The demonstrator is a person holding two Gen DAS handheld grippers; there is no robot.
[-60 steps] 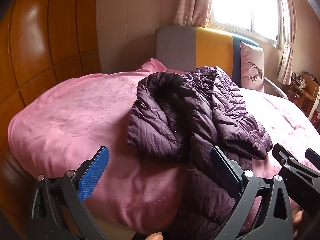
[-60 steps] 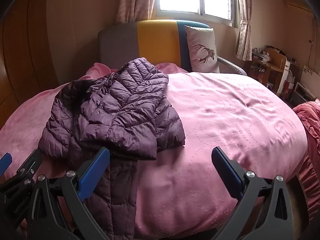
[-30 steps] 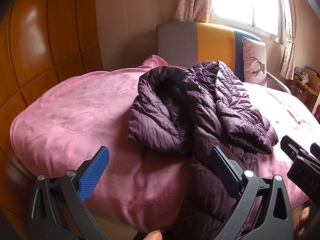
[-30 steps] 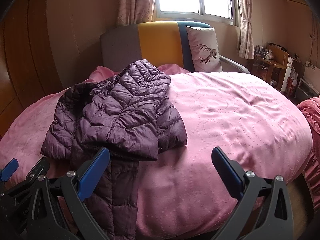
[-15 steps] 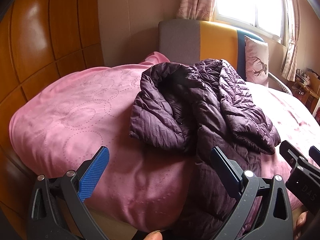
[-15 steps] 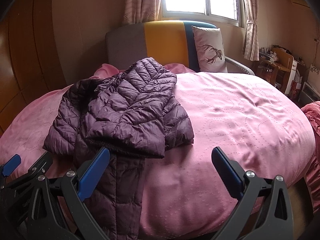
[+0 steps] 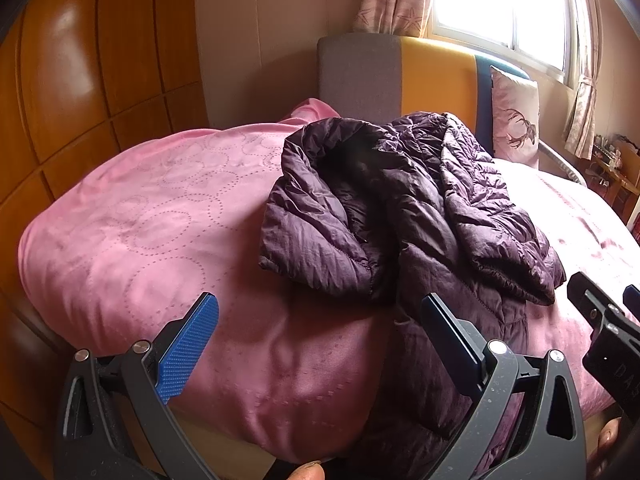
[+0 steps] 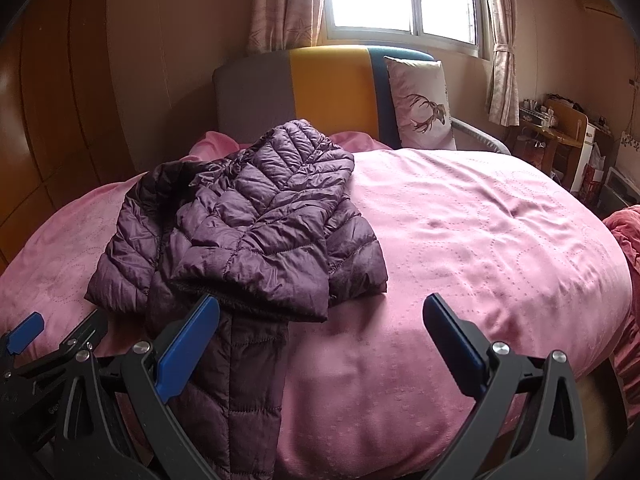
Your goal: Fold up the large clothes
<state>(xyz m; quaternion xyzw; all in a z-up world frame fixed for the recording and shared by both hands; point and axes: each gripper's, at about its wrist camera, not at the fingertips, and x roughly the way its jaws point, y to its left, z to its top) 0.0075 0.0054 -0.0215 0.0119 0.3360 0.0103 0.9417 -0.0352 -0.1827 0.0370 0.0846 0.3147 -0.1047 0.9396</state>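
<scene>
Both your grippers, left gripper (image 7: 318, 344) and right gripper (image 8: 322, 346), gaped wide, held nothing. Jacket (image 8: 248, 232) lay bunched; sleeve (image 8: 236, 392) overhung bed (image 8: 480, 240) edge. Risk: slick padding slipped from shallow pinch.

Right claw (image 8: 320, 340) spread wide, empty, blue-padded fingers (image 8: 186, 352) above bed's near edge. Crumpled dark purple quilted puffer jacket (image 8: 256, 224) on pink dotted bedspread (image 8: 480, 240), left half of bed, one part hanging over near edge. Left claw (image 8: 24, 332) partly visible at lower left.
</scene>
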